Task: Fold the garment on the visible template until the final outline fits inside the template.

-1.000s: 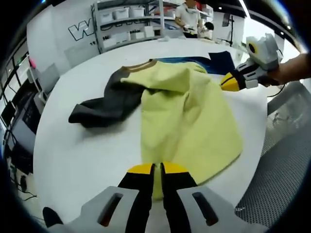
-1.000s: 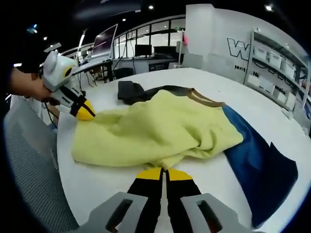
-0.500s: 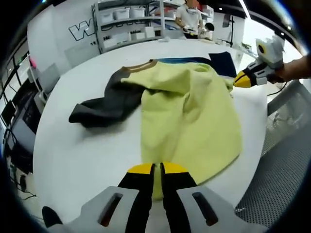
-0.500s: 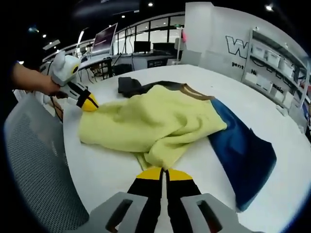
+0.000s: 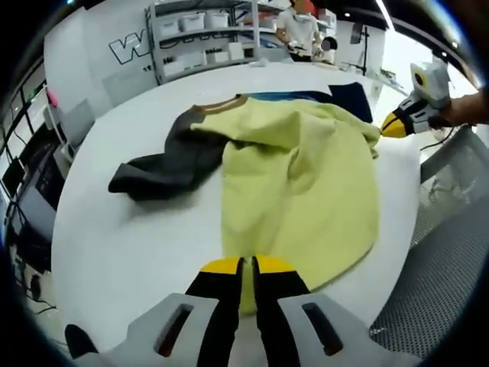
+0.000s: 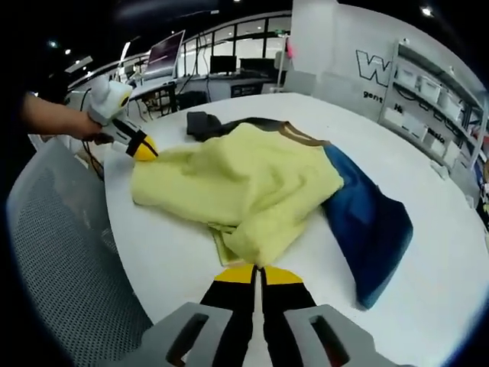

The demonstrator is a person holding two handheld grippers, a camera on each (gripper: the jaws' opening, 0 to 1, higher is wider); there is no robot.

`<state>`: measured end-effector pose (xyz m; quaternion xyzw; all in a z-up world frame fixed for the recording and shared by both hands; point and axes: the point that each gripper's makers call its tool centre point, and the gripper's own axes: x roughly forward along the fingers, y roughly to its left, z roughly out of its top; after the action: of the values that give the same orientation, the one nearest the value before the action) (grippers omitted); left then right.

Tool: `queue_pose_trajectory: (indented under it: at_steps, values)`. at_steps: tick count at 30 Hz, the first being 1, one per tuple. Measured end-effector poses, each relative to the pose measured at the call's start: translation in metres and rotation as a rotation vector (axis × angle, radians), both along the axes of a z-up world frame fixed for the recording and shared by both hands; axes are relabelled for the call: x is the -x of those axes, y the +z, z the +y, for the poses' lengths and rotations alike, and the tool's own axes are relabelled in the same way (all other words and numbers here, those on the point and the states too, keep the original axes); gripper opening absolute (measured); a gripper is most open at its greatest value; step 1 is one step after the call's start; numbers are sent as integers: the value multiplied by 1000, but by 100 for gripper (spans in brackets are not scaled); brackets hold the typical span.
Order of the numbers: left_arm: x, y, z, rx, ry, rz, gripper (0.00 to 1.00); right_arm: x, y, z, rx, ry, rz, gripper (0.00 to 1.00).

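Both grippers, left (image 5: 246,264) and right (image 6: 258,270), pinch the yellow garment (image 5: 306,183) shut; pull unevenly and the hem slips, bunching over the blue template (image 6: 367,222).

A lab or open-plan workshop is being shown: a large white round tabletop (image 5: 137,252) is being used as the work surface, and metal shelving (image 5: 202,34) stacked with white storage boxes is being seen against a white wall bearing large printed lettering (image 6: 376,73). Desks carrying computer monitors (image 6: 170,55) are being seen under ceiling spotlights in the right gripper view, and a mesh-backed office chair (image 6: 69,252) is being kept beside the tabletop.
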<state>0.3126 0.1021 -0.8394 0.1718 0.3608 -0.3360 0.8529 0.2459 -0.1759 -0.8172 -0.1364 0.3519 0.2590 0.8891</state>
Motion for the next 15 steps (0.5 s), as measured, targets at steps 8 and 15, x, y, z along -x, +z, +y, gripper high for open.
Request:
queue_pose_trajectory:
  at_steps: [8, 15]
  values:
    - [-1, -1, 0, 4, 3, -3, 8, 8, -1, -21, 28, -18, 17, 0]
    - [0, 0, 0, 4, 3, -3, 8, 5, -10, -42, 44, -82, 29, 0]
